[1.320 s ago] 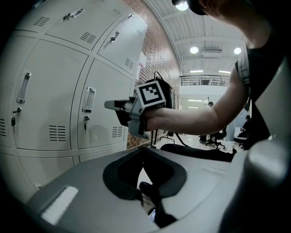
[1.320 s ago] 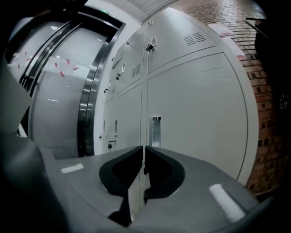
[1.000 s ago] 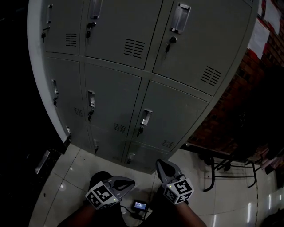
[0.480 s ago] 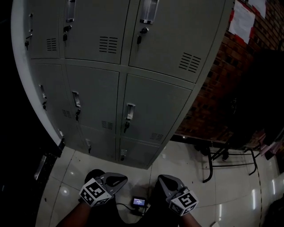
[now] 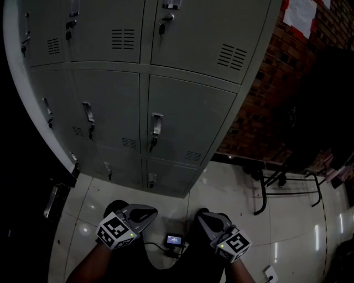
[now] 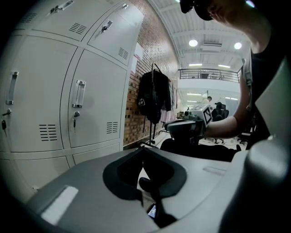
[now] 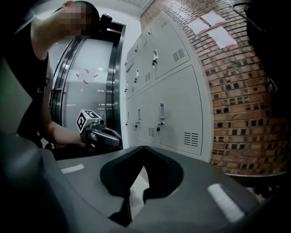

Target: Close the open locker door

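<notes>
The grey locker bank [image 5: 166, 83] fills the upper head view, and every door I can see on it lies flush with its frame; I see no door standing open. Its doors also show in the left gripper view [image 6: 91, 100] and the right gripper view [image 7: 175, 104]. My left gripper [image 5: 146, 211] and right gripper [image 5: 206, 219] hang low over the tiled floor, well short of the lockers. Both are shut with nothing between their fingers, and the tips meet in the left gripper view [image 6: 144, 149] and the right gripper view [image 7: 144, 148].
A brick wall [image 5: 265, 110] with paper sheets [image 5: 301, 14] runs right of the lockers. A dark metal frame [image 5: 282, 188] stands on the floor at the right. A small lit device [image 5: 175, 240] lies between my grippers. A black jacket [image 6: 152, 95] hangs near the wall.
The head view has swung, so the lockers slid left and up in the picture. Both grippers stayed low and shut, drifting slightly apart.
</notes>
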Tool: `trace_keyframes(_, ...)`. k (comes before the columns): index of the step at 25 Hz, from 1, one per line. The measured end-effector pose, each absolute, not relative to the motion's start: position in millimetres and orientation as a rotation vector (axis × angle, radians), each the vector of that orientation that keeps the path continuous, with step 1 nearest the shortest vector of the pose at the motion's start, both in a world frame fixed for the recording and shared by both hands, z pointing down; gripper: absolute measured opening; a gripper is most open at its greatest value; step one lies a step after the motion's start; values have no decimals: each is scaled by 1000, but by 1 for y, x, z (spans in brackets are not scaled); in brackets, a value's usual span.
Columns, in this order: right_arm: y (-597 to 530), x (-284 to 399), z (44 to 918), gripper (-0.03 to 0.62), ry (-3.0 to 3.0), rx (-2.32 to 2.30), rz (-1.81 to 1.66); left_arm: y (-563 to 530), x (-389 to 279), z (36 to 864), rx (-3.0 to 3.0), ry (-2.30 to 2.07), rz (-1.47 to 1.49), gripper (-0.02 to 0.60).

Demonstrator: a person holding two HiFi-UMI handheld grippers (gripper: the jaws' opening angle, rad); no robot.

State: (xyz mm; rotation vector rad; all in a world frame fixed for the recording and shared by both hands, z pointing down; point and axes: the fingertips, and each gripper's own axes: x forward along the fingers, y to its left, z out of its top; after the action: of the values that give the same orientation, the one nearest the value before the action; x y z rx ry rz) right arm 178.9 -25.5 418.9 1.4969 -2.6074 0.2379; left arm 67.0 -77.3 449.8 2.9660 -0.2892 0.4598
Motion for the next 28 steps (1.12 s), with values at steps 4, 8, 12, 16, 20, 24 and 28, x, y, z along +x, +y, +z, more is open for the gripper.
trace_keyframes(4,-26,176,419,2,-2612,1489,201,-77,68,450,2970,-284,468,12)
trace_keyframes(8,-25,171,421,2,-2598,1480,181,-75,67,453,2965,-287,478,12)
trace_keyframes(12,-24,172,418,2,-2601,1492,205,-75,65,450,2966,-290,481,12)
trace_keyframes(16,-27,174,416,2,-2592,1496,213,-79,66,446,2978,-300,473,12)
trace_keyframes(20,-30,173,415,2,-2595,1488,176,-80,69,445,2986,-294,474,12)
trace_keyframes(24,-27,170,417,2,-2600,1482,189,-75,67,449,2972,-288,490,12)
trace_keyframes(28,-27,169,418,2,-2595,1481,187,-75,67,449,2974,-289,490,12)
